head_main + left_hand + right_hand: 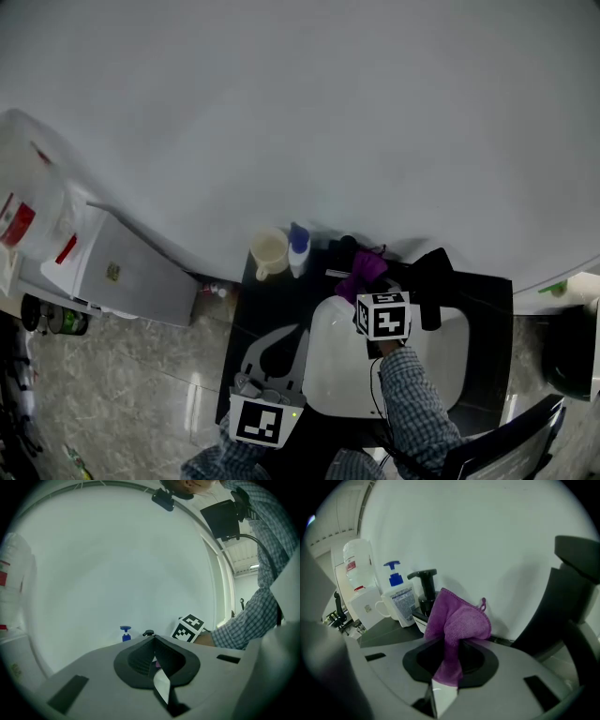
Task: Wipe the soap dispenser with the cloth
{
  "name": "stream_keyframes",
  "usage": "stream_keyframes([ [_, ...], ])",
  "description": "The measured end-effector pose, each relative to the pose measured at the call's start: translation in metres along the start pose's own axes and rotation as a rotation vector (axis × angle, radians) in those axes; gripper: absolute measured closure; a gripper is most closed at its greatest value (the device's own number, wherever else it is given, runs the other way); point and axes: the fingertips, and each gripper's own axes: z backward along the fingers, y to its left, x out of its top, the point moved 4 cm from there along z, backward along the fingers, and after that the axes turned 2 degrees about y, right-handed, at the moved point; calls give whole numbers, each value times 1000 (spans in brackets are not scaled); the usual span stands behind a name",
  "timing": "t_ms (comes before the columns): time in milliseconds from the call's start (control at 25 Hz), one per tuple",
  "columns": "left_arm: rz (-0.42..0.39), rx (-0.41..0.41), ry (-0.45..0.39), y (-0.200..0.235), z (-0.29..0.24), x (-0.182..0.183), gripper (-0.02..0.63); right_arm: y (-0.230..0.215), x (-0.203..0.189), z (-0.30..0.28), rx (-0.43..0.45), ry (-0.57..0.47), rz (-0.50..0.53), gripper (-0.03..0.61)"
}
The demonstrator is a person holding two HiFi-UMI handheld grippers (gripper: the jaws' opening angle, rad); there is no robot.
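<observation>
My right gripper [447, 645] is shut on a purple cloth [458, 619], which bunches up above the jaws. Just left of the cloth stands a black pump dispenser [423, 591]; I cannot tell whether the cloth touches it. In the head view the cloth [362, 270] sits beside that dispenser [346, 247] at the back of the counter, with the right gripper [367, 287] over the basin's far rim. My left gripper [279, 349] hangs low over the basin's left edge, away from the dispenser. Its jaws [153, 654] stand shut with nothing in them.
A white bottle with a blue pump [399, 603] and a cream mug [268, 251] stand left of the dispenser. A black faucet [431, 281] rises over the white basin [452, 352] set in a black counter [487, 375]. A white cabinet [122, 272] stands at the left.
</observation>
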Motion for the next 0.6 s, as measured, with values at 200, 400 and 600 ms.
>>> stream_keyframes([
  [200, 3, 1, -4, 1, 1, 0, 612, -7, -9, 6, -41, 75, 34, 500],
  [400, 10, 2, -10, 2, 0, 1, 612, -5, 23, 53, -56, -52, 32, 500],
  [600, 23, 7, -13, 3, 0, 1, 612, 14, 74, 91, 3, -241, 19, 500],
])
